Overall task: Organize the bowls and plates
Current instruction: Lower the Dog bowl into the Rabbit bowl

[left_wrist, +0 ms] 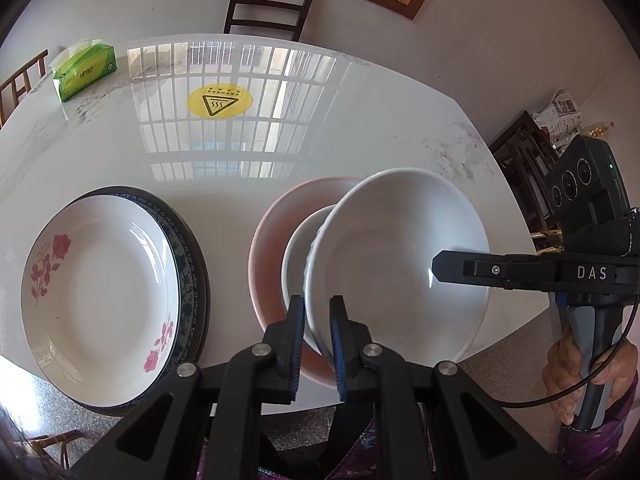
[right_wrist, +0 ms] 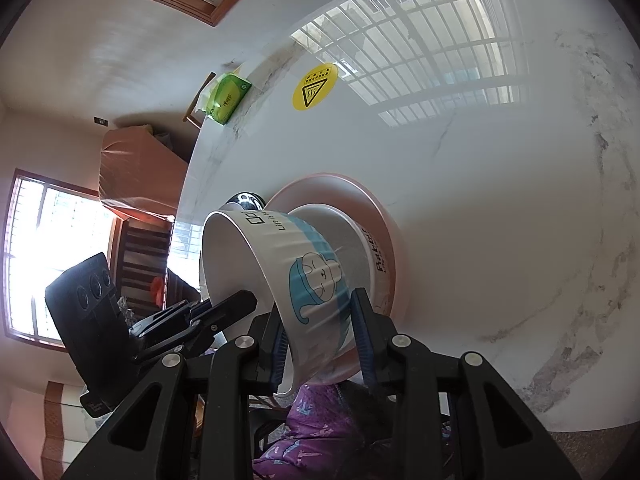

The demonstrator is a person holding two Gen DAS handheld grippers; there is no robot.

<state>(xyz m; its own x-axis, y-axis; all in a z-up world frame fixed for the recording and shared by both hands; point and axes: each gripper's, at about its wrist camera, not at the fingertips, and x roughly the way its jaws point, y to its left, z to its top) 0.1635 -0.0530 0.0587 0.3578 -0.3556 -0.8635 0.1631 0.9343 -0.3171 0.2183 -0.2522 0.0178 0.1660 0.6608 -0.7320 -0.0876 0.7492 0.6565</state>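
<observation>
Your left gripper points steeply down at the near edge of the marble table, its blue-padded jaws nearly closed on the near rim of a tilted white bowl. Your right gripper reaches in from the side, seen in the left wrist view as a black finger lying across the bowl's inside, your hand wrapped round its grey handle at the far right. In the right wrist view its jaws stand a little apart astride the bowl's wall, one pad inside, one against the blue cartoon print outside; whether both pads press on it cannot be told. The bowl leans over a second white bowl that sits inside a pink bowl near the table's front edge. To the left, well apart, a rose-patterned plate lies on a dark-rimmed plate, both overhanging the near edge slightly. Behind the dishes the tabletop is open, as far as a yellow warning sticker and a green tissue pack at the far rim. The lifted bowl hides most of the second bowl, and the lettering on both bowls is only partly readable. The lower plate shows only as a crescent.
</observation>
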